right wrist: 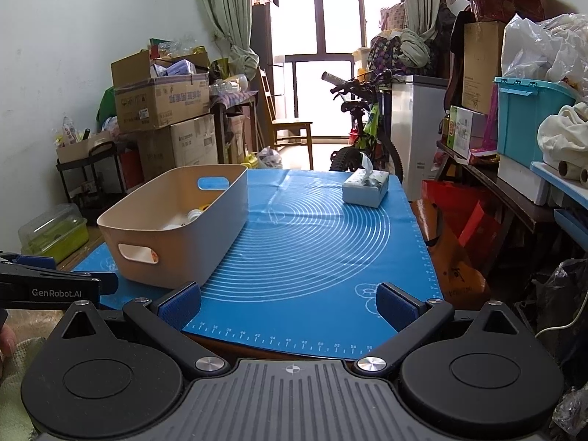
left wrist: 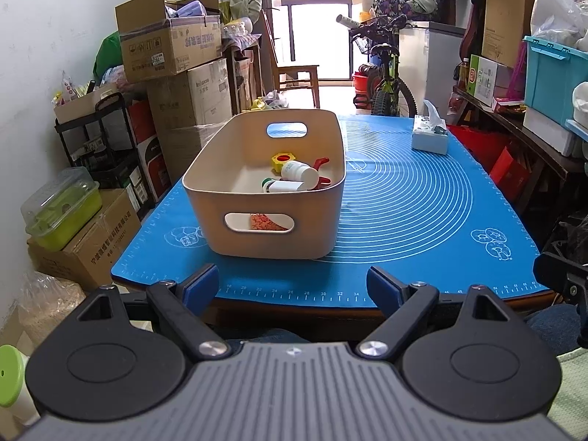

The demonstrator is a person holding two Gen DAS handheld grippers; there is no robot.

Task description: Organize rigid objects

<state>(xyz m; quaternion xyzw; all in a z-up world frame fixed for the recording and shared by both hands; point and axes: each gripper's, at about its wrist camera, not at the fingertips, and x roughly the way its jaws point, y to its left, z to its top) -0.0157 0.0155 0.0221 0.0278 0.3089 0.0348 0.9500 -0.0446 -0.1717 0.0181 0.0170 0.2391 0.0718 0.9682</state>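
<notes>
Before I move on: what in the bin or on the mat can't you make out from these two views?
- Left wrist view: the patterned red item shows only through the bin's near handle slot; the wall hides the rest.
- Left wrist view: red pieces lie partly under the white bottle.
- Right wrist view: the bin wall hides nearly all contents.
- Bottle labels: too small.

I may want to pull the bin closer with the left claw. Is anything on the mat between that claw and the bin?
Nothing visible. The left claw is open at the table's near edge, and only bare blue mat lies between it and the beige bin.
</notes>
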